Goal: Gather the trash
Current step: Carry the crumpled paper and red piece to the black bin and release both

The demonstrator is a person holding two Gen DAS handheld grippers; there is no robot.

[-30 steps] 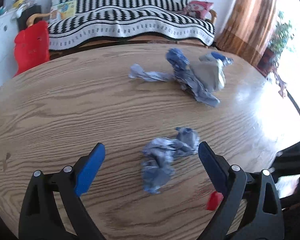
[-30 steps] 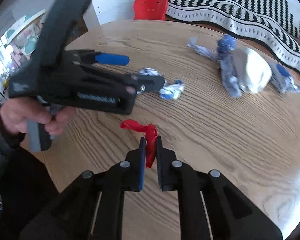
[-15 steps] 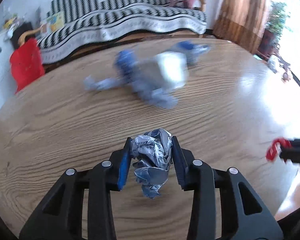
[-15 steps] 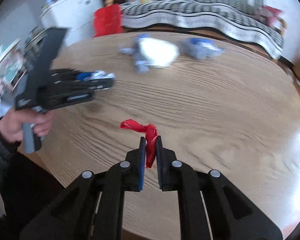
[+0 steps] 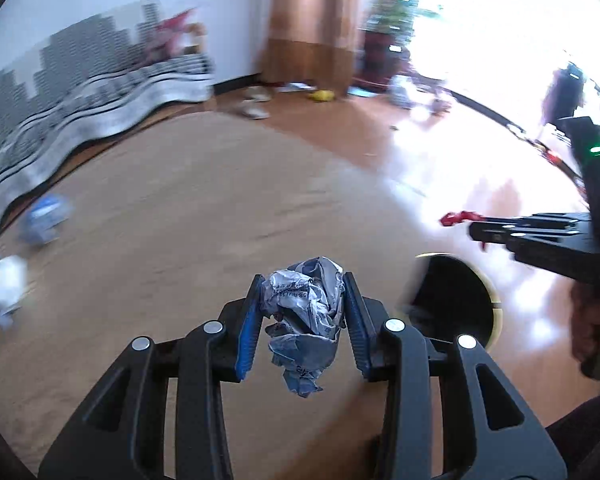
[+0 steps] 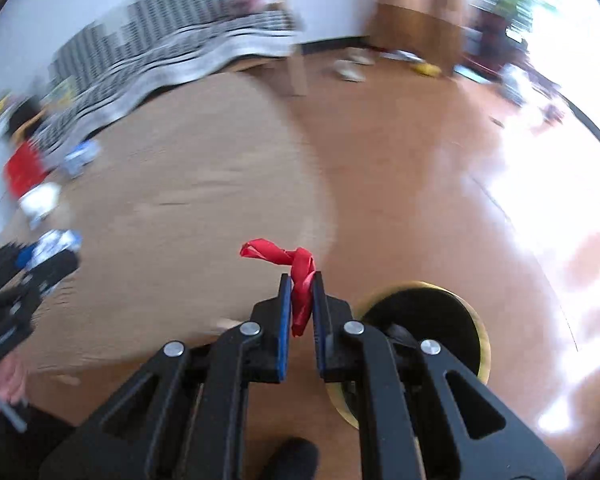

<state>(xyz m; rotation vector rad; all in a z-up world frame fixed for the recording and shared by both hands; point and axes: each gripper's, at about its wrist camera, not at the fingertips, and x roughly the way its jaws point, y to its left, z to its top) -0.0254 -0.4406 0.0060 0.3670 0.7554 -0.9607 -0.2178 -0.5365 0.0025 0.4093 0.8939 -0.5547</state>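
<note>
Sunlit wooden floor and a round wooden worktop [image 5: 172,216] fill both wrist views, smeared by motion blur. Landmark: the dark round bin with a yellow rim [image 6: 428,320] on the floor beside the worktop's edge. The left gripper [image 5: 302,316] has its fingers clamped on a crumpled blue-grey wrapper [image 5: 304,320], held over the worktop just short of the bin. The right gripper [image 6: 300,312] has its fingers pressed together on a red scrap [image 6: 296,268], and the bin's mouth shows just behind those fingers. Farther from the bin, more blue and white trash [image 5: 40,216] lies on the worktop's far side, in front of a striped sofa cover [image 5: 80,92].

Judged from here, both pieces look headed for the bin. A release made too early, or on the swing, could drop the wrapper on the worktop or floor; the light red scrap could cling to a finger pad [image 6: 285,312] or flutter past the rim. Both grippers converging on one small opening might also knock together.
</note>
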